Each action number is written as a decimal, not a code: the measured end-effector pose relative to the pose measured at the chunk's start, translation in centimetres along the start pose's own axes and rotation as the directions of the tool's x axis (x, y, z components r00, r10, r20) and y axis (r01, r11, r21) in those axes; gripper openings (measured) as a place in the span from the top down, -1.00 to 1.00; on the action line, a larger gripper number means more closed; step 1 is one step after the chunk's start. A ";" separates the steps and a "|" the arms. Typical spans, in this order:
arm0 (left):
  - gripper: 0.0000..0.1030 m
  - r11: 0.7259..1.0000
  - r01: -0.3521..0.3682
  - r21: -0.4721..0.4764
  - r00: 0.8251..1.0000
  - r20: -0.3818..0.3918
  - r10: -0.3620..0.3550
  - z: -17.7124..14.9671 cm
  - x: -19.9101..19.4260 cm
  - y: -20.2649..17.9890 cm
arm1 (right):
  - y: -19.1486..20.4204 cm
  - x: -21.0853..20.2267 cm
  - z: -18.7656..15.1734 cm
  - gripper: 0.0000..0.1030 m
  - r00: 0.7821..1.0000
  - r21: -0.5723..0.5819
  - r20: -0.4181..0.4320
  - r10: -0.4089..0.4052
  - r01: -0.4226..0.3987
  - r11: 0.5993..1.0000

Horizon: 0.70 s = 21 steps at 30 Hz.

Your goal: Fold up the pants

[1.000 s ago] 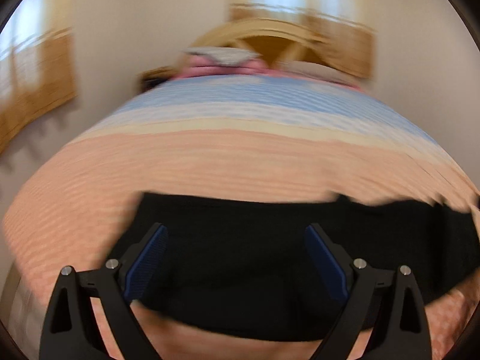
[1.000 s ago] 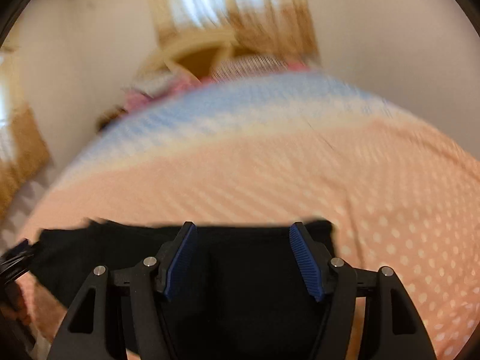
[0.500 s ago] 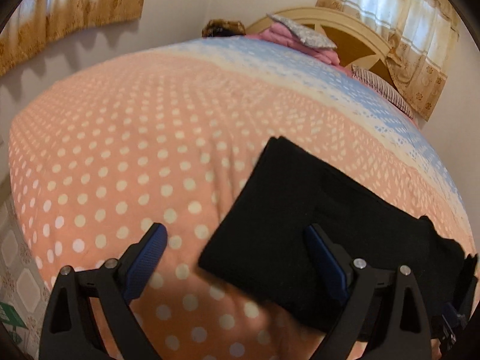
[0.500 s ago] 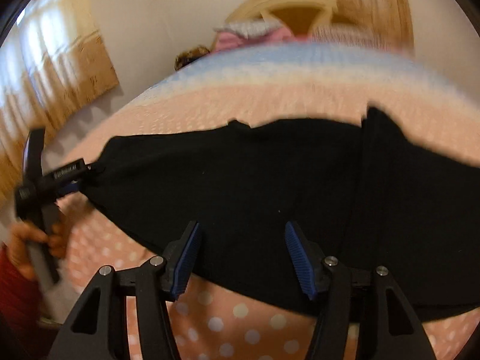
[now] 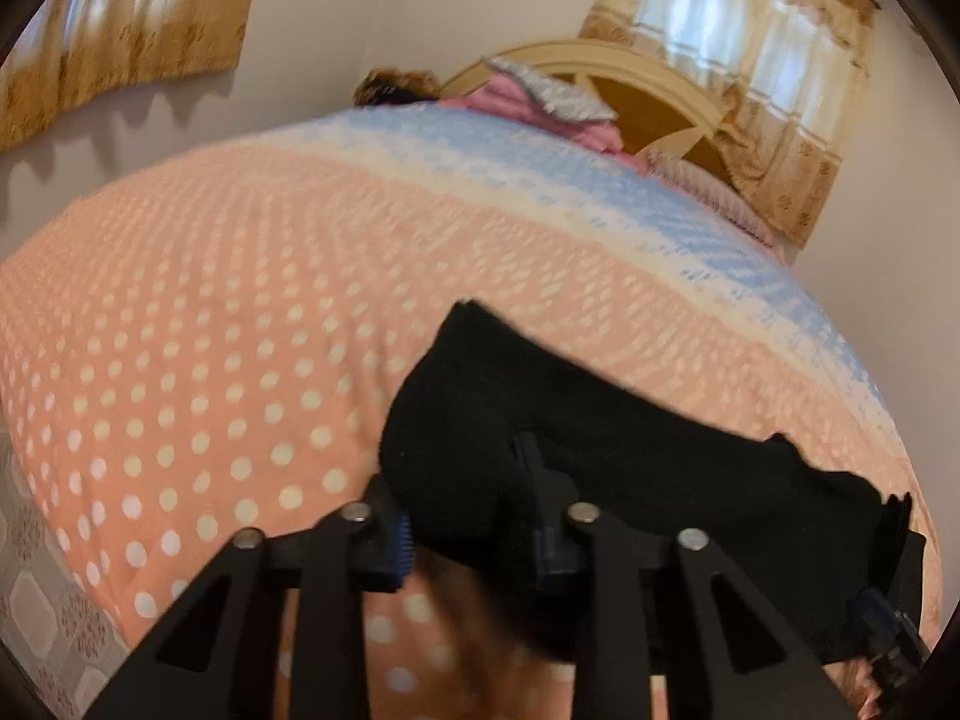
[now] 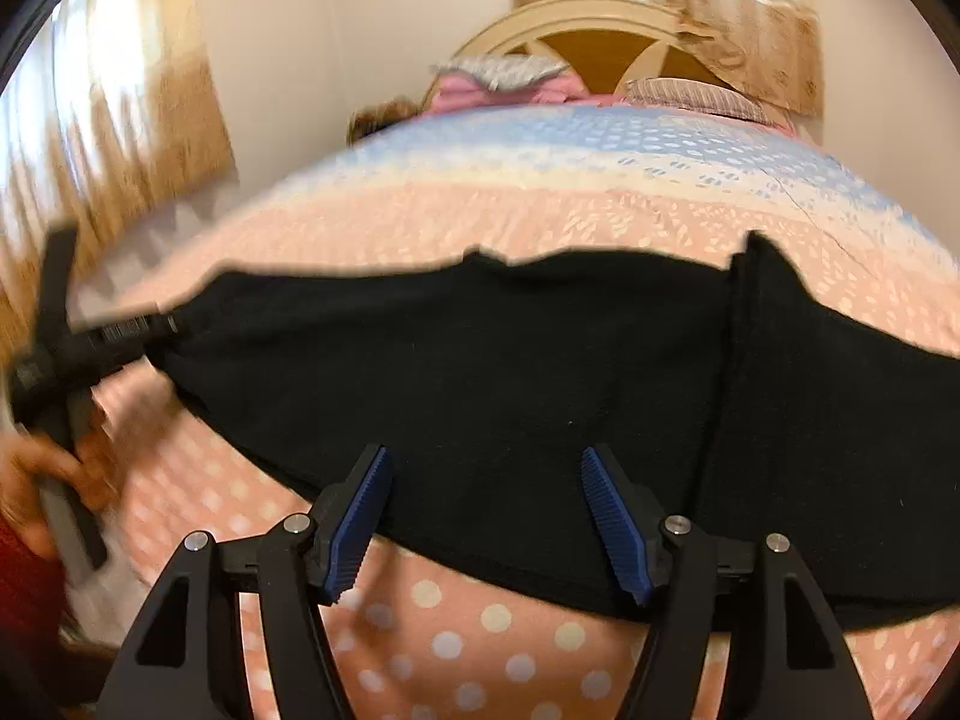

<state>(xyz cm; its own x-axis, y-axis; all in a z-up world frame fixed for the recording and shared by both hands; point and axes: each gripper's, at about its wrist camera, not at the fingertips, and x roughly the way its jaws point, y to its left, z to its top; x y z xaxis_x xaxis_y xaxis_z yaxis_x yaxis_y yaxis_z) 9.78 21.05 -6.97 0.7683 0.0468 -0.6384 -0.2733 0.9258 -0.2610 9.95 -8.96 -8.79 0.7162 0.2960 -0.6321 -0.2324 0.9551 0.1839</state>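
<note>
Black pants (image 6: 480, 360) lie stretched across the polka-dot bedspread (image 5: 180, 330). Left gripper (image 5: 465, 516) has just been closing and now pinches one end (bunched fabric between its pads), while the right gripper (image 6: 486, 510) hangs wide apart over the near edge.

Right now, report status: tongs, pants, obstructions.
Left tongs just closed, clamped on the black pants end. Right tongs open over the near edge. Nothing blocking on the bedspread.

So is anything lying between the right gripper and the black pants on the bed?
Nothing visible. The right gripper sits open right over the near edge of the black pants, only bare bedspread below. The left gripper already pinches their far end.
</note>
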 end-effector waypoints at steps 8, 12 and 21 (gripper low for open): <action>0.54 0.975 0.106 0.194 0.983 0.125 -0.132 1.7 -4.7 -8.4 | -6.5 -6.3 1.4 -0.31 0.976 0.251 0.214 -0.037 -0.019 0.968; 0.55 0.917 0.208 0.340 0.956 0.127 -0.264 0.5 -6.5 -14.6 | -11.5 -7.7 1.1 -0.31 0.976 0.391 0.218 -0.015 -0.073 0.918; 0.57 0.700 0.440 0.562 0.869 -0.069 -0.490 -7.1 -7.2 -27.0 | -18.2 -11.4 0.0 -0.31 0.961 0.516 0.277 0.024 -0.170 0.840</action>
<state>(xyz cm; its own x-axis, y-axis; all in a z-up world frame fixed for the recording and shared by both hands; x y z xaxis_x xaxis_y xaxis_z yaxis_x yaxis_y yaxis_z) 7.57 -6.96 -0.44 0.7614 -0.4392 -0.4769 0.4719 0.8798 -0.0569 6.00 -29.72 -4.97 0.8647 0.3113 -0.3942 0.0227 0.7598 0.6498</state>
